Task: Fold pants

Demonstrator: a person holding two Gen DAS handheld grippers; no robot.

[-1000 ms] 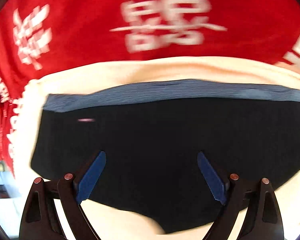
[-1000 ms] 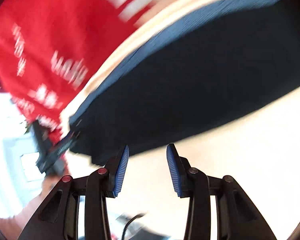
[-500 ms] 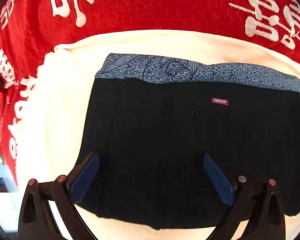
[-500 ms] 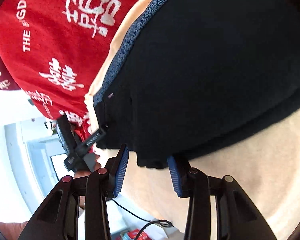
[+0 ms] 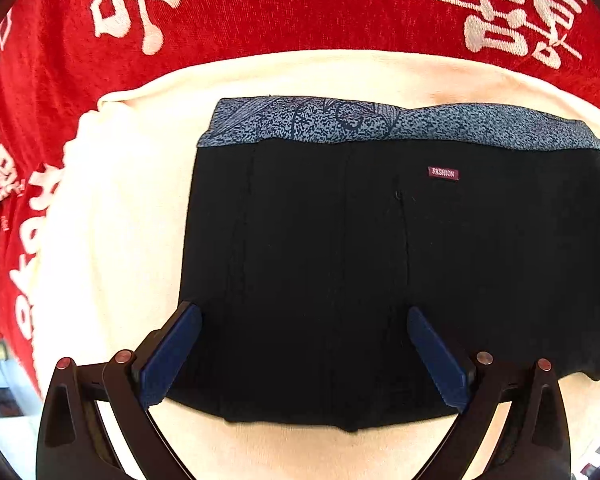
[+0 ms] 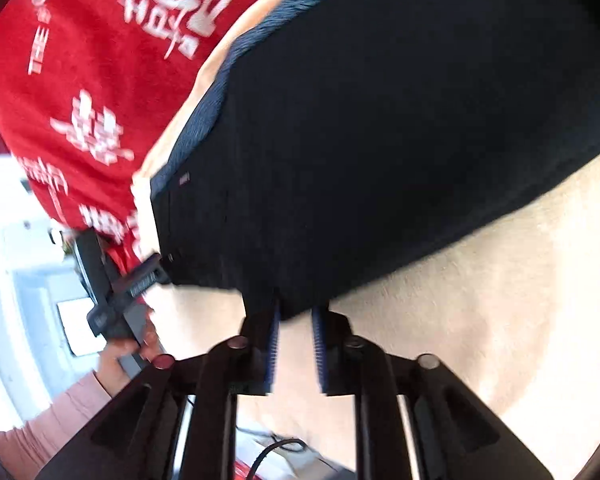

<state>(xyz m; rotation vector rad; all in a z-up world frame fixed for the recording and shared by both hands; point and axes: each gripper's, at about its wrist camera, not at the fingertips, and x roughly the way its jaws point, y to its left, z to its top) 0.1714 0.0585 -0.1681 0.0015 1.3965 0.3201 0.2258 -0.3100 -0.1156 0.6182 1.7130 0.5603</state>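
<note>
Black shorts [image 5: 340,272] with a speckled grey-blue waistband [image 5: 380,124] and a small red label [image 5: 443,172] lie flat on a cream cloth [image 5: 120,220]. My left gripper [image 5: 300,344] is wide open just above the shorts' near hem, holding nothing. In the right wrist view the shorts [image 6: 380,140] fill the upper right. My right gripper [image 6: 296,328] has its jaws nearly shut around the hem's bottom corner; the frame is blurred.
A red blanket with white characters [image 5: 300,8] lies beyond and left of the cream cloth, and shows in the right wrist view [image 6: 100,80]. The left gripper in the person's hand [image 6: 116,300] shows at the right view's left. A cable [image 6: 276,452] lies below.
The left gripper has shifted left along the shorts and steadied over the hem. The right gripper has closed from half open to nearly shut at the hem's corner.
</note>
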